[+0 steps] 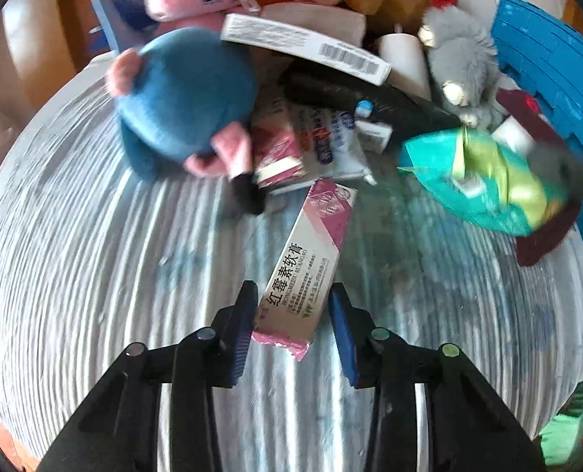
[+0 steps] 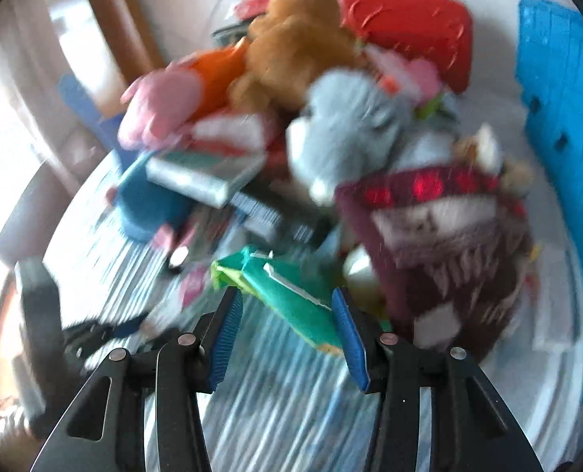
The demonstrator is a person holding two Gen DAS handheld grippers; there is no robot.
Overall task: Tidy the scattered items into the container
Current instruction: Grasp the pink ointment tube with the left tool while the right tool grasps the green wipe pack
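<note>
Left gripper: we see the jaws part-open around the near end of the ointment box; left pad touching its edge, right pad clear of it.
Ointment box: lying flat on the ribbed white surface.
Right gripper: we see it clamped on the green packet.
Container: blue crate at the right, beside the toy heap.

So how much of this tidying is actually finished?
Little looks done: the blue plastic crate shows nothing inside from these views. In hand: the right gripper grips a green and teal snack bag, while the left gripper brackets a pink and white ointment box, its right pad not yet touching. Left: a blue plush toy, grey plush toy, brown teddy bear and more boxes.
</note>
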